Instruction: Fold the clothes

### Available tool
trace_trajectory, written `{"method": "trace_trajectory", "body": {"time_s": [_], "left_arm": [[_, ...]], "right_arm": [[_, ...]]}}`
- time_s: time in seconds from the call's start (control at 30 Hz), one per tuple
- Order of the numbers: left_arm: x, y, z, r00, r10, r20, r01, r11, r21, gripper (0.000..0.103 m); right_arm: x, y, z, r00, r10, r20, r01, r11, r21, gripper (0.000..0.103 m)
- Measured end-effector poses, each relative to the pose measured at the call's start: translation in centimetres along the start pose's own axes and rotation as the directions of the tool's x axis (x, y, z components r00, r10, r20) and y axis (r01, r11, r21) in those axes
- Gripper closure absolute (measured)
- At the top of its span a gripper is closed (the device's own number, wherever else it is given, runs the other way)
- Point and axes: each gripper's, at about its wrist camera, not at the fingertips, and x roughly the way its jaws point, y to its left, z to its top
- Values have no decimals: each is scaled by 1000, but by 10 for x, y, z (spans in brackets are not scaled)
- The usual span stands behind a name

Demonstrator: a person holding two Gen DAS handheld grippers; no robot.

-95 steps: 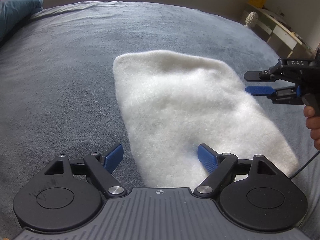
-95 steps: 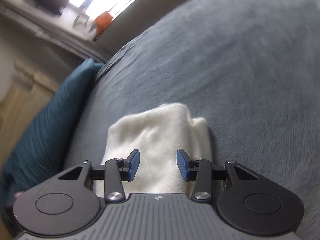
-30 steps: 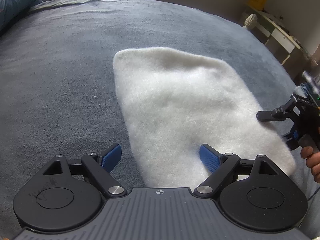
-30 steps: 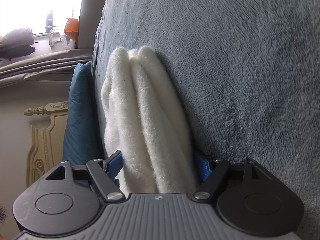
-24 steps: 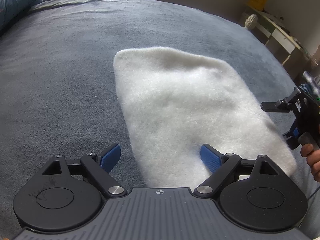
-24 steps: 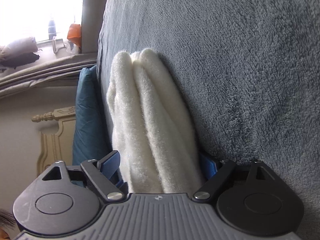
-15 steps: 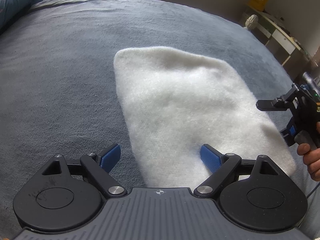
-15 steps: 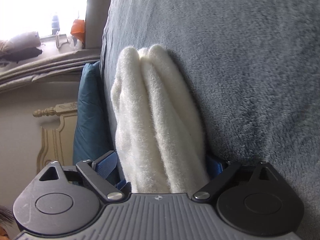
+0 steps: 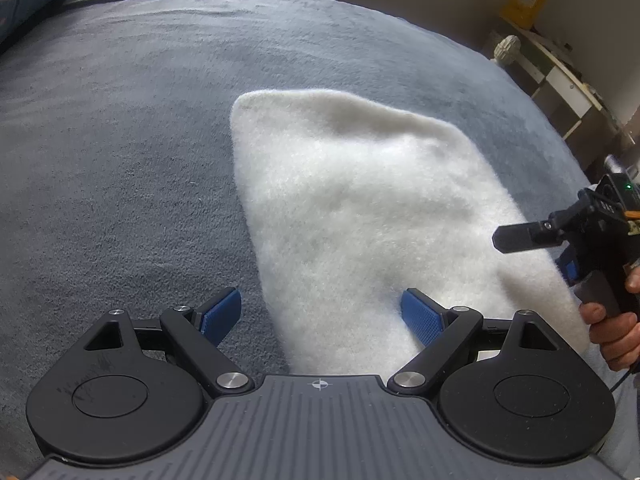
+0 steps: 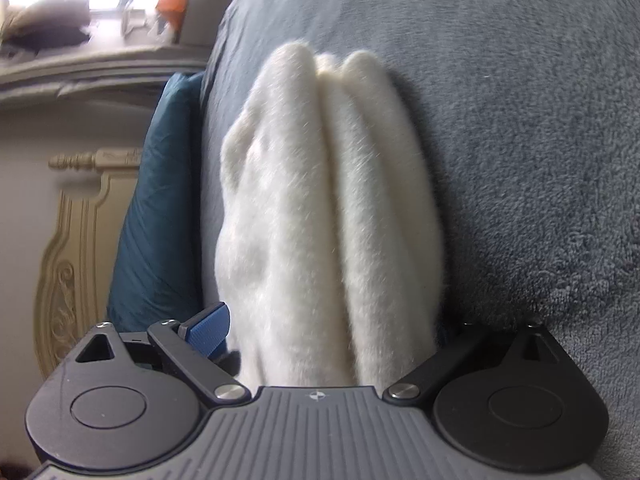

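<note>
Lying folded: white garment [image 9: 360, 216] on bed [image 9: 120, 160] | both grippers spread wide, holding nothing

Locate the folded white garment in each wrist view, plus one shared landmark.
Left wrist: white garment lies centre to right on the bed.
Right wrist: white garment fills the centre, between the open jaws, folds edge-on.
Shared landmark: grey blanket under it.

A bed [image 9: 120, 160] under a grey fleece blanket carries a folded white garment [image 9: 360, 220], with a teal pillow [image 10: 160, 220] at its head.
</note>
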Motion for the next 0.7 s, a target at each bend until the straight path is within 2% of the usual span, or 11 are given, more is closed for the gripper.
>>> {"method": "trace_trajectory", "body": {"time_s": [0.17, 0.33, 0.5, 0.6, 0.7], "left_arm": [[0, 2, 1, 1000, -10, -4, 10, 1000, -13, 14], [0, 4, 3, 1000, -24, 1, 24, 1000, -9, 14], [-6, 22, 6, 998, -65, 21, 66, 996, -65, 15], [-5, 47, 8, 988, -154, 22, 155, 969, -193, 15], [6, 74, 5, 965, -263, 17, 252, 901, -353, 15]], "right_arm": [[-2, 1, 0, 999, 17, -31, -17, 1000, -6, 6], [1, 1, 1, 999, -14, -35, 14, 1000, -9, 8], [-3, -5, -1, 1000, 2, -26, -2, 1000, 10, 11], [-3, -5, -1, 1000, -1, -23, 2, 1000, 15, 11], [-2, -5, -1, 1000, 0, -21, 0, 1000, 20, 10]]}}
